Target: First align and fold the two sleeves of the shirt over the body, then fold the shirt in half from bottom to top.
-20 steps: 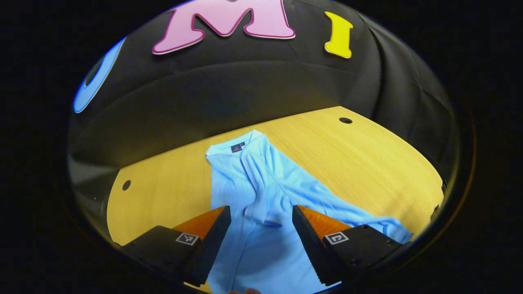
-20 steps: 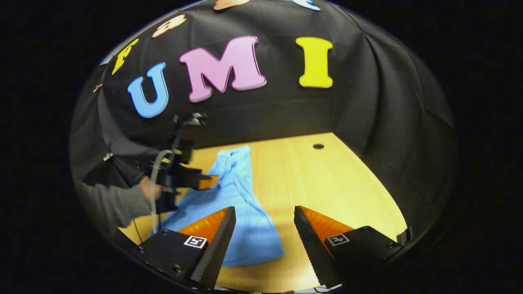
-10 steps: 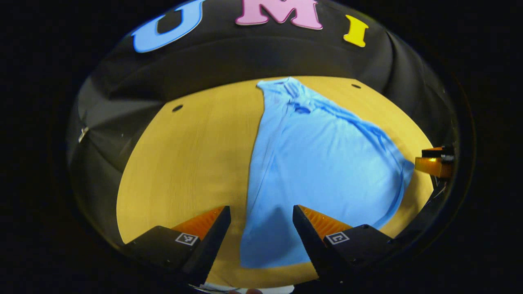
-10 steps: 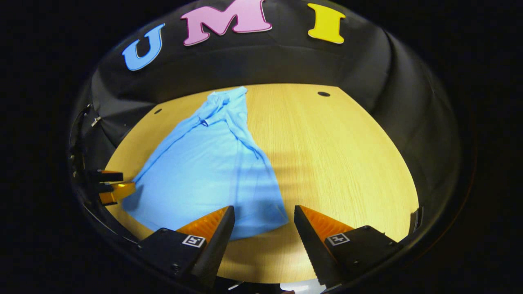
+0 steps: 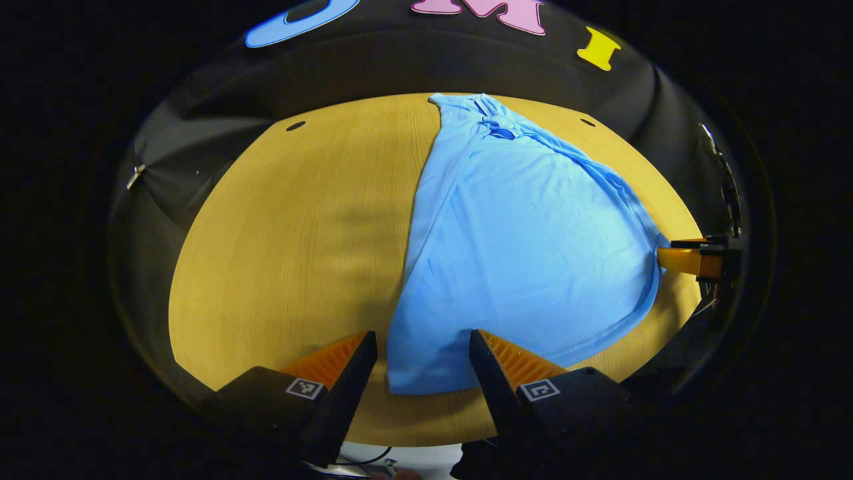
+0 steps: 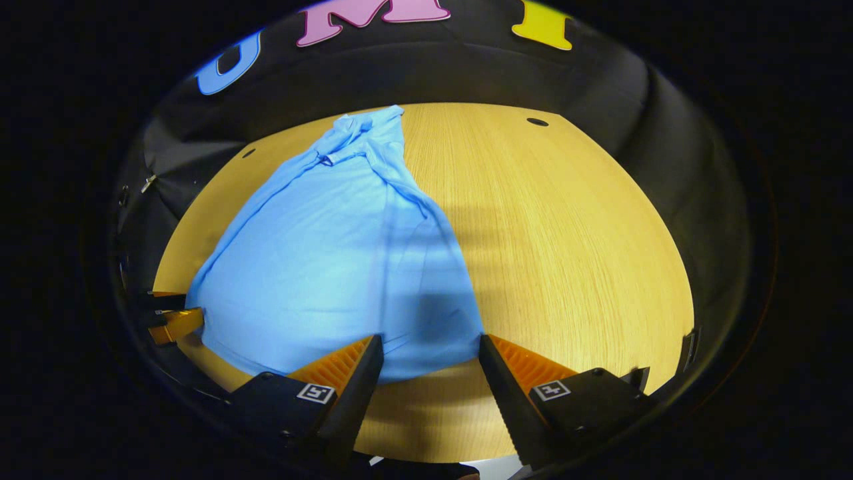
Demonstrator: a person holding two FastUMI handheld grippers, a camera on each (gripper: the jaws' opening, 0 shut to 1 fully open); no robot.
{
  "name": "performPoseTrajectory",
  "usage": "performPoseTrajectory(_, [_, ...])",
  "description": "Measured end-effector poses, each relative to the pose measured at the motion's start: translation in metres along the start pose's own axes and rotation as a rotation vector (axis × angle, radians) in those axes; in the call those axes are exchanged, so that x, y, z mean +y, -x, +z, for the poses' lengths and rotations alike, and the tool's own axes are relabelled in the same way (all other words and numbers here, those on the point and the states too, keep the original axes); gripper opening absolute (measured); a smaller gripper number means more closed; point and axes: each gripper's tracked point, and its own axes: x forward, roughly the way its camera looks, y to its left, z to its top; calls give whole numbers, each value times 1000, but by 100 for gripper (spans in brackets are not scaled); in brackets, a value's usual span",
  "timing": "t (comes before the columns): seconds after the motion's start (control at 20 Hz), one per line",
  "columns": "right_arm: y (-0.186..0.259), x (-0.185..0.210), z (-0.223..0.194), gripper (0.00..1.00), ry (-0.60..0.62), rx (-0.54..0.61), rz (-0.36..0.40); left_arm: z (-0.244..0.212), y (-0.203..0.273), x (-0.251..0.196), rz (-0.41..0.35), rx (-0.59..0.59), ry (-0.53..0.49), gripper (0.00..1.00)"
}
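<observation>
Shirt [image 5: 526, 233] lies flat on the worktop [image 5: 286, 227], long axis running away from both cameras: collar at the far end, hem at the near edge. Sleeves look already folded in over the body, bunched w/ creases near the collar, so the step left is prob. the bottom-to-top fold. Left gripper [image 5: 422, 363] hovers over the hem's left corner, jaws wide apart, holding nothing; the corner sits right betw. the fingers, but whether they touch cloth can't be told. Right gripper [image 6: 430, 367] does likewise at the hem's right corner in the right gripper view, shirt [image 6: 333, 253] spreading ahead and to its left, jaws equally wide, empty. Each gripper also shows at the other view's edge, beside the far hem corner. Key relation: hem lies crosswise just ahead of both jaws, one corner per gripper, neither nearer. Next move likely needs both to pinch their corners and carry the hem straight fwd along the shirt's axis to the collar; uneven pull could skew the fold.
</observation>
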Motion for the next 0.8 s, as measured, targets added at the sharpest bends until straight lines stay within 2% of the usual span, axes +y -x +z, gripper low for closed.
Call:
performPoseTrajectory(0.1, [-3, 2, 1, 91, 42, -5, 5, -2, -1, -4, -12, 1, -9, 88])
performPoseTrajectory(0.15, [-3, 5, 1, 92, 61, 0, 23, 0, 0, -9, -19, -2, -21, 83])
performPoseTrajectory(0.2, [-1, 8, 3, 86, 70, -12, 36, -1, -3, -12, -30, -3, -35, 77])
performPoseTrajectory(0.25, [-3, 14, 3, 78, 80, -9, 58, 1, -3, -18, -44, -8, -49, 55])
performPoseTrajectory(0.3, [-5, 19, 5, 51, 77, -23, 72, 5, -5, -24, -61, -13, -57, 37])
performPoseTrajectory(0.35, [-5, 24, 4, 39, 57, -21, 99, 8, -6, -28, -64, -16, -53, 19])
performPoseTrajectory(0.45, [-6, 24, 6, 9, -26, -30, 97, 10, -5, -27, -65, -13, -6, 7])
performPoseTrajectory(0.5, [-4, 24, 8, 6, -52, -34, 111, 11, -5, -26, -75, -7, 27, 6])
performPoseTrajectory(0.6, [-5, 24, 10, 6, -94, -29, 134, 16, -3, -27, -91, 1, 94, 6])
performPoseTrajectory(0.8, [7, 25, 41, 5, -76, -112, 152, 57, 2, -26, -85, -71, 78, 6])
